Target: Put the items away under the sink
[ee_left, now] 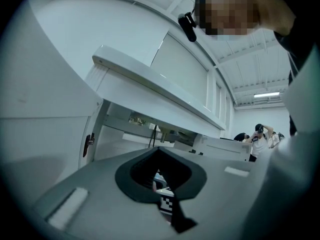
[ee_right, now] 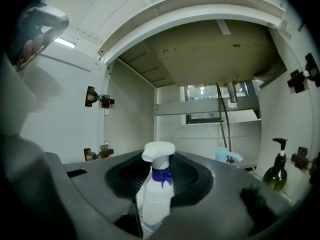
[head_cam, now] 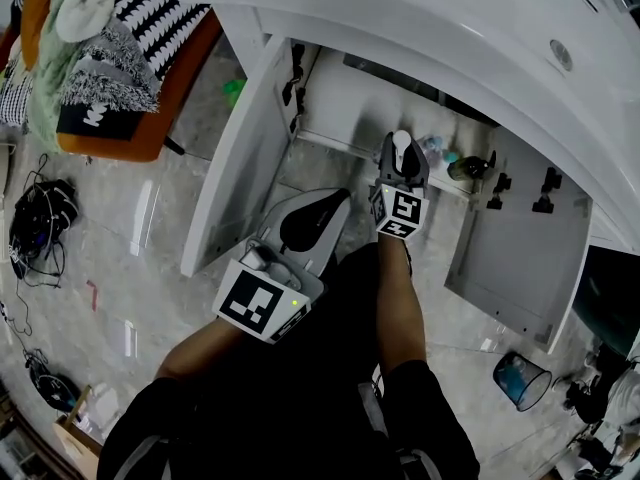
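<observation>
- The right gripper (head_cam: 401, 171) has its jaws partway apart and clamped on the body of a white spray bottle (head_cam: 401, 144); nothing else sits between them.
- In the right gripper view the spray bottle (ee_right: 156, 196) stands upright, its long axis vertical. The white trigger head is on top above a blue collar, and the body runs down out of sight between the jaws.
- The trigger head juts slightly toward that view's left. I cannot tell where the nozzle opening is.
- In the head view the bottle is at the mouth of the open cabinet (head_cam: 330, 98) under the sink, over its front edge, with its head end toward the inside.
- A dark green pump bottle (ee_right: 275, 172) stands upright inside at the right, near the right wall. A pale blue item (ee_right: 227, 155) lies further back, beside the pipes (ee_right: 223, 114).
- Both cabinet doors are swung open: the left door (head_cam: 235, 158) and the right door (head_cam: 520, 258).
- The left gripper (head_cam: 337, 200) is held back, nearer the person, with its jaws brought together at the tips and holding nothing.
</observation>
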Motion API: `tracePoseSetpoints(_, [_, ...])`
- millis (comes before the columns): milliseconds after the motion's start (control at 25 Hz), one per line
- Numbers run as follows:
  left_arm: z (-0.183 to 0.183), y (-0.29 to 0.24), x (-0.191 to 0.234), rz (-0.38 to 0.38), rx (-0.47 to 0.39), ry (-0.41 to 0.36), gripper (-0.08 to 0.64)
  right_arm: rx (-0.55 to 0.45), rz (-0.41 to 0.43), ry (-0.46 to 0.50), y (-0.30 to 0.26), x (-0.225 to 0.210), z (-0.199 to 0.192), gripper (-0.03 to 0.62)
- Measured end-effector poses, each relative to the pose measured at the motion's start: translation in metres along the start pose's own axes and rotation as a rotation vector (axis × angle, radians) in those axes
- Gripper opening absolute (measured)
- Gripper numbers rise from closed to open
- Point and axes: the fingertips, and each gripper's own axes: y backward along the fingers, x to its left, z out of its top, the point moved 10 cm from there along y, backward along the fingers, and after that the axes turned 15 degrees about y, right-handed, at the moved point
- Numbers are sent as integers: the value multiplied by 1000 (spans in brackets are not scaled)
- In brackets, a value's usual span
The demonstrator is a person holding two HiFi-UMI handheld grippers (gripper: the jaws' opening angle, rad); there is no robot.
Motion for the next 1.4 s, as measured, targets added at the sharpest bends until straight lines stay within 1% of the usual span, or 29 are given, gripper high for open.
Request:
tracePoseSetpoints(480, [-3,1,5,-3,16,7,6,13,-20,2,-34,5,-16,126])
tracePoseSetpoints(920, [-6,0,13,3,26,12,5,20,-42,-11,-45,3,-30,126])
tracePoseSetpoints(1200, [-7,0,14,8,27,23,6,-3,-15,-36,-40,1,-34,127])
tracePoseSetpoints(1400, [-9,0,14,17,37,21,6,24,1,-53,-41,4,-34,130])
